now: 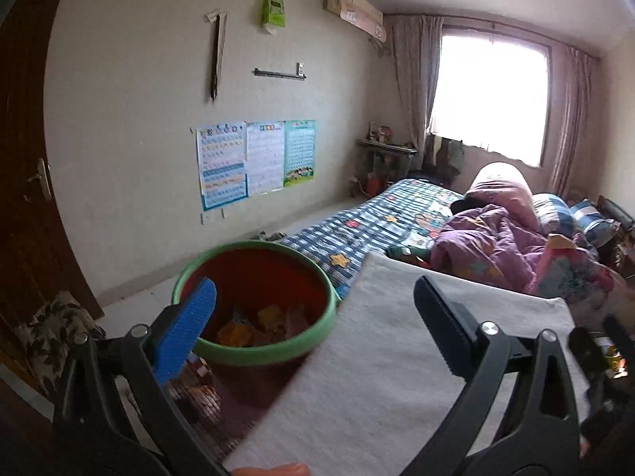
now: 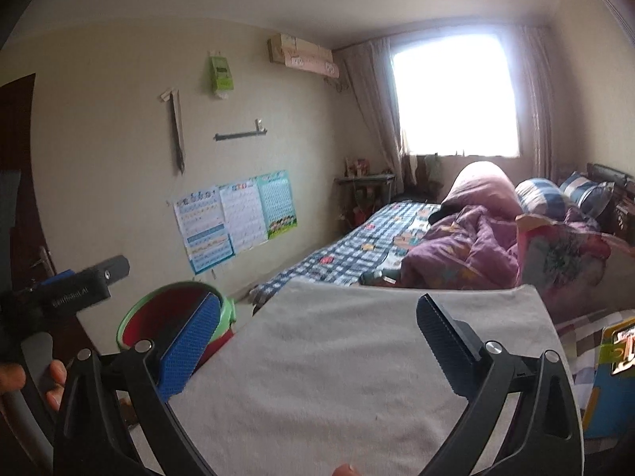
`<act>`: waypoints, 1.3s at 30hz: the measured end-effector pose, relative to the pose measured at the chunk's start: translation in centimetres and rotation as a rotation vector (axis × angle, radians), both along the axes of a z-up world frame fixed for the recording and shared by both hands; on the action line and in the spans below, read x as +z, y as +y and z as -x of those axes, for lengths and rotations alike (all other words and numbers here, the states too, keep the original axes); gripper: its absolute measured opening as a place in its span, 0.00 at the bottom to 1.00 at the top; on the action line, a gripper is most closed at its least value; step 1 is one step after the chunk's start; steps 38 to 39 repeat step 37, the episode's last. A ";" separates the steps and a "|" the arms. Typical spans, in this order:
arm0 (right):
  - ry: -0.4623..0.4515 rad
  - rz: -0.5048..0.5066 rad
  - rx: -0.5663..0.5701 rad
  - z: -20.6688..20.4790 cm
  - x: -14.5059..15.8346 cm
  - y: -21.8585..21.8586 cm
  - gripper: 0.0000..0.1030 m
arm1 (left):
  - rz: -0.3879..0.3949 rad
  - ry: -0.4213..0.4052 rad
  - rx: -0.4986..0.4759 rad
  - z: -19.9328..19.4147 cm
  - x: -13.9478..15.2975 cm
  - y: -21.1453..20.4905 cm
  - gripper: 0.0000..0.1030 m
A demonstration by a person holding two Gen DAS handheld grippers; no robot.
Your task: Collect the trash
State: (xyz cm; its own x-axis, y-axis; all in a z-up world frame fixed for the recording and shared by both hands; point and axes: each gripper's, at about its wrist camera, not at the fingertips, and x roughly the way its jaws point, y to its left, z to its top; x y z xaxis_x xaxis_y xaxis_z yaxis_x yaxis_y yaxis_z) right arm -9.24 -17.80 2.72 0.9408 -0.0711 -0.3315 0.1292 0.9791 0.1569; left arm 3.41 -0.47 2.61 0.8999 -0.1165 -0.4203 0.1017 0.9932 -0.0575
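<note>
Both the left gripper (image 1: 317,329) and right gripper (image 2: 317,341) hang spread and empty above a grey cloth (image 1: 397,357); wrappers sit in the green-rimmed basin (image 1: 258,353), which a careless swing could tip.

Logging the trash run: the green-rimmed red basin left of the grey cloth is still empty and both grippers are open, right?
Not empty. The left wrist view shows yellow and orange wrappers in the basin. It does sit left of the grey cloth, and the left gripper and right gripper are both open.
</note>
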 end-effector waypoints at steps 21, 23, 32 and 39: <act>0.086 -0.022 -0.025 0.9 -2.4 -2.4 0.93 | -0.021 -0.006 0.025 2.0 0.0 -0.7 0.95; 0.108 -0.027 -0.036 0.9 -3.1 -3.1 0.93 | -0.023 -0.001 0.022 1.9 -0.1 -0.9 0.95; 0.348 -0.023 -0.178 -1.1 -9.0 -8.5 0.93 | -0.058 0.036 0.044 1.4 -1.3 -0.5 0.95; 0.455 -0.084 -0.282 -2.1 -11.8 -13.4 0.93 | -0.086 0.088 0.082 0.8 -2.6 1.1 0.95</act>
